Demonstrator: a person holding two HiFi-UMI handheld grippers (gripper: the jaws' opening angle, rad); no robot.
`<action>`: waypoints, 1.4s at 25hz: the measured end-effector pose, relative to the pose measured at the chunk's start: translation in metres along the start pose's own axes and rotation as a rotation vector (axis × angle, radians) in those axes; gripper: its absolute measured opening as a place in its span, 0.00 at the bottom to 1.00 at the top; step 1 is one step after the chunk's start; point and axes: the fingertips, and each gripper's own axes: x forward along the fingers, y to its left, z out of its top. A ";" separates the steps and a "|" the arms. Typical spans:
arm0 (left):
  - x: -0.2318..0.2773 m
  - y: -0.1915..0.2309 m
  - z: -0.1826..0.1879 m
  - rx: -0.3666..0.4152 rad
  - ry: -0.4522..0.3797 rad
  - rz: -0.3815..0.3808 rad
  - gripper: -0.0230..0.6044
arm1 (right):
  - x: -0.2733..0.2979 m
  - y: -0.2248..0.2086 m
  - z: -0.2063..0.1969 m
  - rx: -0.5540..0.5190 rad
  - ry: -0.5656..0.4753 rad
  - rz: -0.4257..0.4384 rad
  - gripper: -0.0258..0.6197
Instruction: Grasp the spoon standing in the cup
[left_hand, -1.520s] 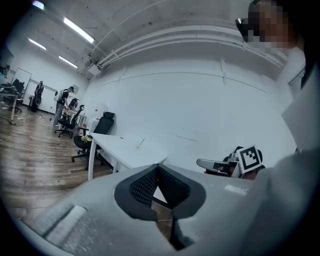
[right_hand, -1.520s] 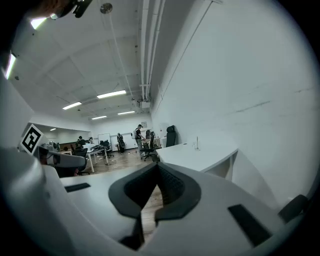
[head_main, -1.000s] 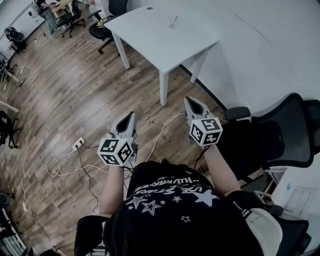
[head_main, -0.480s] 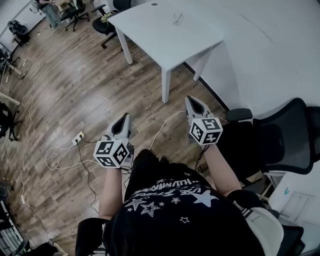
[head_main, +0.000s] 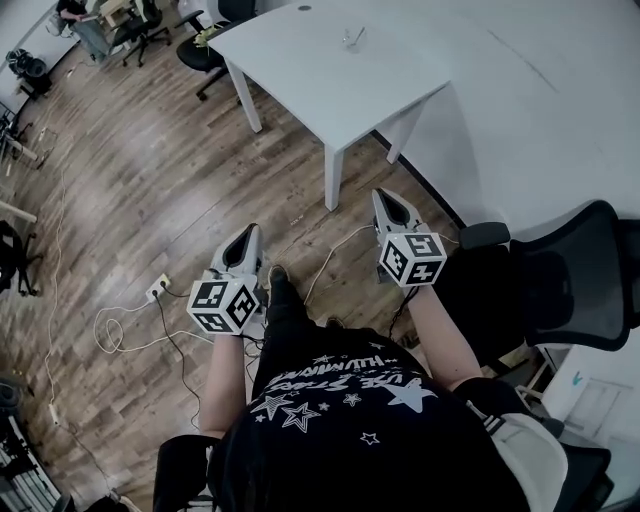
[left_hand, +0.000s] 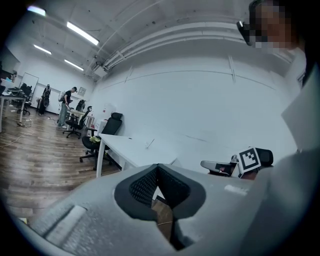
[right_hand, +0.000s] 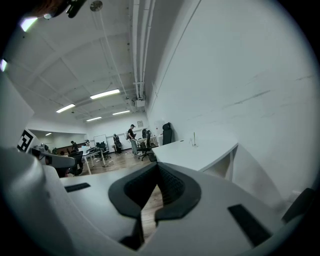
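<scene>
A small clear cup with a spoon (head_main: 352, 38) standing in it sits near the far edge of the white table (head_main: 330, 80), well ahead of both grippers. The left gripper view shows the spoon (left_hand: 149, 143) as a thin slanted sliver. In the right gripper view the cup (right_hand: 194, 140) is tiny on the tabletop. My left gripper (head_main: 251, 231) is held at waist height over the wooden floor, shut and empty. My right gripper (head_main: 384, 196) is level with it, near the table's front leg, also shut on nothing.
A black office chair (head_main: 570, 270) stands close at my right. Cables and a power strip (head_main: 155, 290) lie on the floor to the left. More chairs (head_main: 205, 45) stand beyond the table. The white wall (head_main: 540, 100) runs along the right. People stand far back (right_hand: 131, 134).
The view has shifted forward slightly and a foot now shows between the grippers. Both grippers stay shut at nearly the same height, the left one drawn back a little.
</scene>
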 end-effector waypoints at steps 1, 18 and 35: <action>0.008 0.005 0.003 0.000 0.001 -0.009 0.05 | 0.007 -0.004 0.002 0.007 0.000 -0.015 0.05; 0.133 0.130 0.062 -0.014 0.043 -0.100 0.05 | 0.160 -0.023 0.025 0.058 0.019 -0.155 0.05; 0.199 0.239 0.100 -0.042 0.100 -0.236 0.05 | 0.252 0.002 0.051 0.062 -0.014 -0.330 0.05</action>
